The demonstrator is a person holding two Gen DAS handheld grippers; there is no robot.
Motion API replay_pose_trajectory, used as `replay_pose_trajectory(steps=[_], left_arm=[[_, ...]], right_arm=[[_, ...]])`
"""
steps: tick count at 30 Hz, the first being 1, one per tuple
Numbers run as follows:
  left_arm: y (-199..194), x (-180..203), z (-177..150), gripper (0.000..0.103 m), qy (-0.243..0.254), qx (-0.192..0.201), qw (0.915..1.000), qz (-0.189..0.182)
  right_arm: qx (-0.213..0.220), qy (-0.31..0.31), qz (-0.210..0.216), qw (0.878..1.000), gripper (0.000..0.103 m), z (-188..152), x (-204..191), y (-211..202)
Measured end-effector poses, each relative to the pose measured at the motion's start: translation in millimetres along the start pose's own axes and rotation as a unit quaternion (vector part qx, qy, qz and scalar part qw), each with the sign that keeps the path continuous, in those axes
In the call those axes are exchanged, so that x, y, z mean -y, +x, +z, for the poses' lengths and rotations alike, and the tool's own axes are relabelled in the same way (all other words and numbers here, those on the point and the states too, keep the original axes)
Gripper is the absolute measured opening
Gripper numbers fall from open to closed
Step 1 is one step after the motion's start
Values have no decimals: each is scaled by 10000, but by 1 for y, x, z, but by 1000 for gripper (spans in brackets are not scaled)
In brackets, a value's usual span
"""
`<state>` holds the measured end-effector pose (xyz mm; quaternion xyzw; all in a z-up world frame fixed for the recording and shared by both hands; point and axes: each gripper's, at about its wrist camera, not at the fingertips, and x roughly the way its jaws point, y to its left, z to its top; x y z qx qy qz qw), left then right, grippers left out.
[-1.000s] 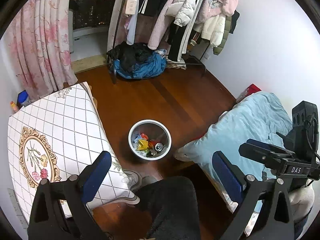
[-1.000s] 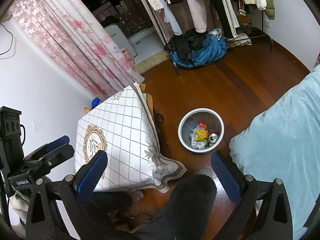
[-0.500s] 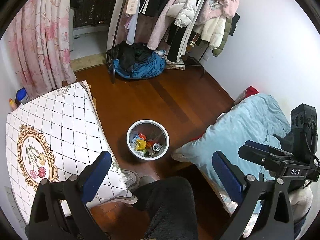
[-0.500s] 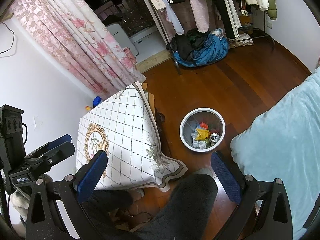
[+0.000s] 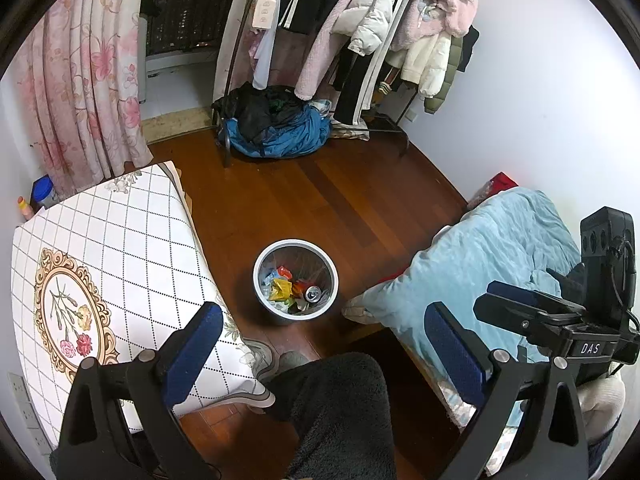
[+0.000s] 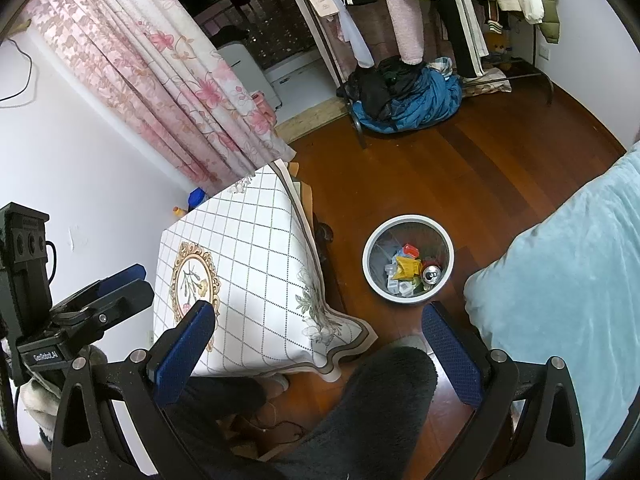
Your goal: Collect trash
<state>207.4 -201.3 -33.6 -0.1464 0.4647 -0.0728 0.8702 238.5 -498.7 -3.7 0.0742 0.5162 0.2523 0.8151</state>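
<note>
Bin [image 5: 280, 312] wrappers too small to identify.

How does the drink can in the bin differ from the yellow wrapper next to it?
The drink can is a rigid silver cylinder, its round top facing up; the yellow wrapper is flat, crumpled and soft. The can lies toward the bed side of the trash bin, the wrapper nearer the middle. Both already rest inside the bin among other litter, and neither claw holds anything.

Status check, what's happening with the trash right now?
Left tongs open, empty. Right tongs open, empty. Trash bin on floor holds wrappers and a can. Nothing blocking it.
</note>
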Motion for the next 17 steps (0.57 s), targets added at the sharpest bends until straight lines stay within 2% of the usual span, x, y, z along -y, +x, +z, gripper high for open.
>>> replay_pose_trajectory(steps=[17], left_arm=[[-1, -3, -1, 103, -12, 15, 10000, -42]], right_arm=[[-56, -78, 25, 10000, 103, 2, 1, 1]])
